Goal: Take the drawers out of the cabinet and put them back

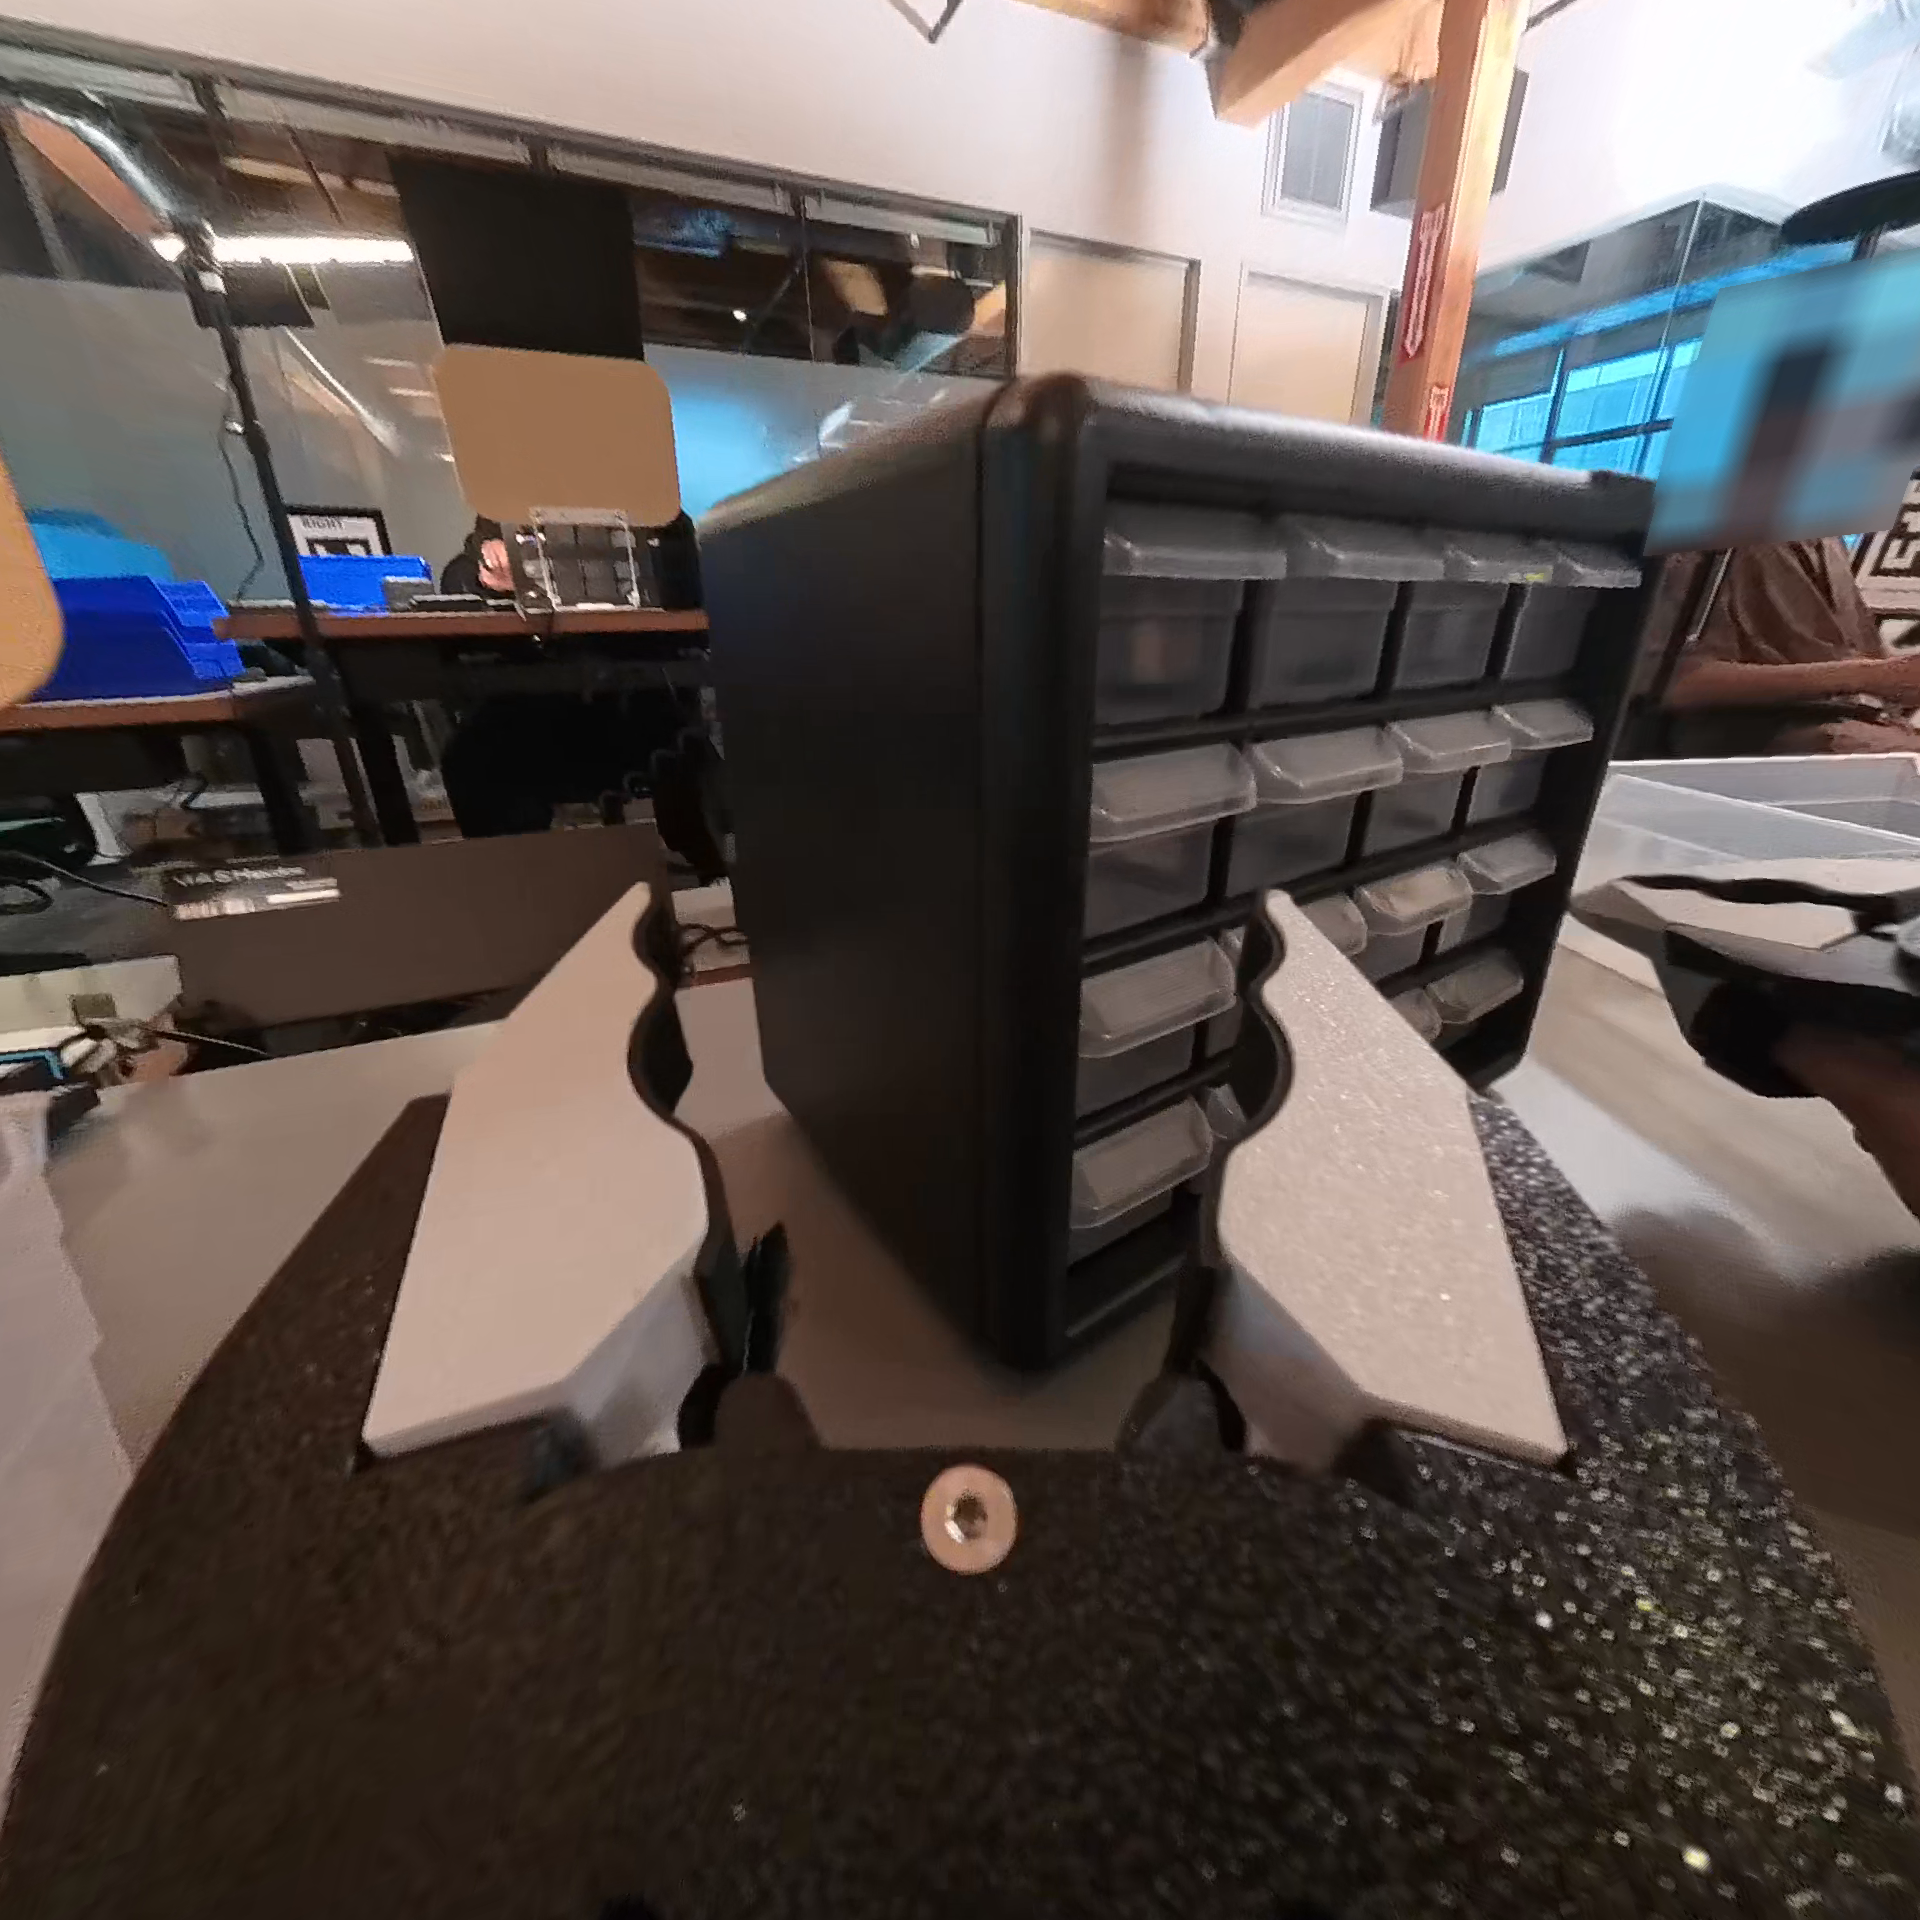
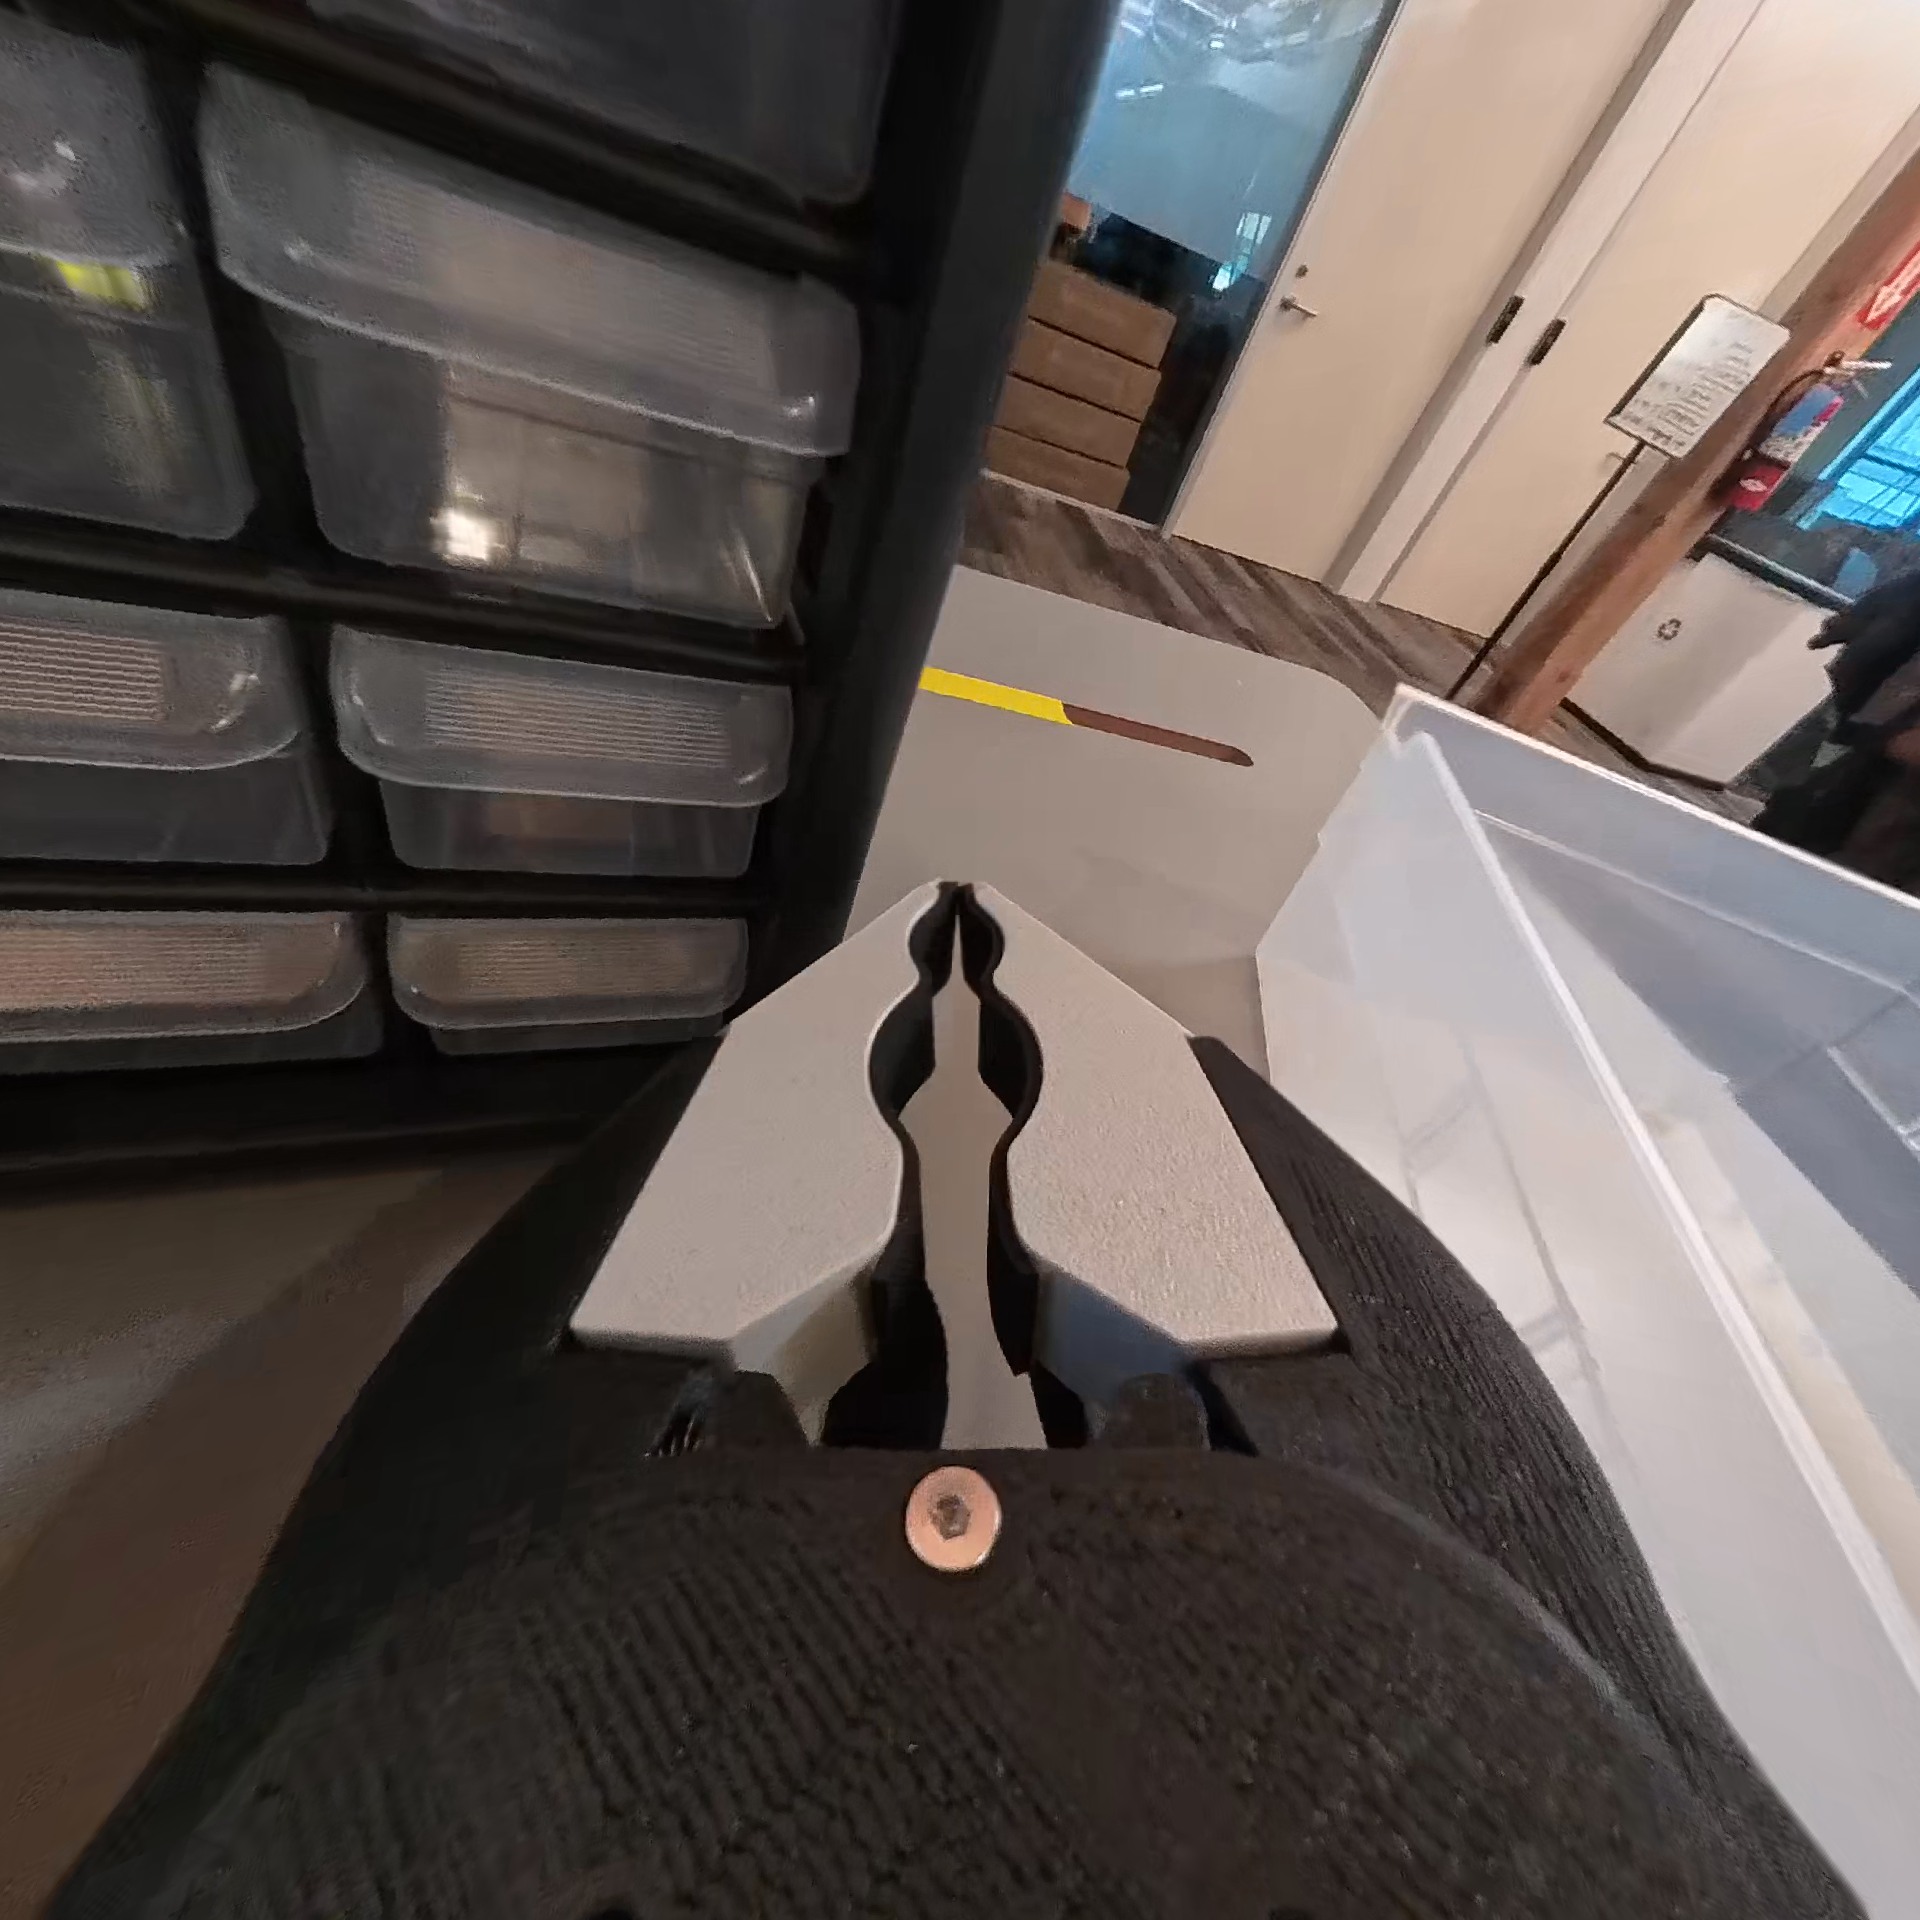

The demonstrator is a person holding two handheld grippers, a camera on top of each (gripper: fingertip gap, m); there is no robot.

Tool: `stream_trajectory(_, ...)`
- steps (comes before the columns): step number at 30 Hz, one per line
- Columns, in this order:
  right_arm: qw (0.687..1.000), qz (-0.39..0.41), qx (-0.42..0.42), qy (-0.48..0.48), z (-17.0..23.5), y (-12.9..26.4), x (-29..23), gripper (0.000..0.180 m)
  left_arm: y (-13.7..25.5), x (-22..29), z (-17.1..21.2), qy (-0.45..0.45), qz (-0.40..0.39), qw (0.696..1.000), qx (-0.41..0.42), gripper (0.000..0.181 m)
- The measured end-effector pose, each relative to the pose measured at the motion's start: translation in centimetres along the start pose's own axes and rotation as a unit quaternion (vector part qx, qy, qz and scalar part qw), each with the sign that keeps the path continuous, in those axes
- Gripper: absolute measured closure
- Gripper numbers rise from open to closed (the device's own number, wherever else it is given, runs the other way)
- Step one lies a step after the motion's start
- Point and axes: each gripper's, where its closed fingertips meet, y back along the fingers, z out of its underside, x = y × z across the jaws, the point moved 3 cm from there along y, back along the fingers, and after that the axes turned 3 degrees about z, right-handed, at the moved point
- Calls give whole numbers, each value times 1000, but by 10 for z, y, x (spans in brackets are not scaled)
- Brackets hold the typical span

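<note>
A black cabinet (image 1: 852, 831) with rows of small clear drawers (image 1: 1164, 644) stands on the grey table (image 1: 260, 1164). My left gripper (image 1: 956, 899) is open wide, and its fingers straddle the cabinet's front left corner without pressing on it. One finger (image 1: 582, 1039) is beside the side wall, the other (image 1: 1340, 1091) is in front of the lower drawers. In the right wrist view the cabinet (image 2: 914, 416) and its drawers (image 2: 540, 416) fill the left. My right gripper (image 2: 958, 888) is shut with nothing between its pads, low by the cabinet's right bottom corner. It also shows in the left wrist view (image 1: 1787, 966).
A clear plastic bin (image 2: 1558, 987) stands on the table right of the cabinet, close to my right gripper; it also shows in the left wrist view (image 1: 1766, 821). A yellow and brown tape strip (image 2: 997, 691) lies on the table (image 2: 1091, 831) behind. People sit at desks farther off.
</note>
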Motion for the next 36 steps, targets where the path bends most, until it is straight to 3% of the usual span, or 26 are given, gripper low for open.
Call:
stream_trajectory(12, 991, -106, -13, -83, 1, -16, -3, 180, -7, -23, 11, -3, -15, 1000, -26, 83)
stream_trajectory(36, 971, -230, 15, -57, -13, 0, -55, 180, 7, -68, -1, -12, -99, 995, 7, 88)
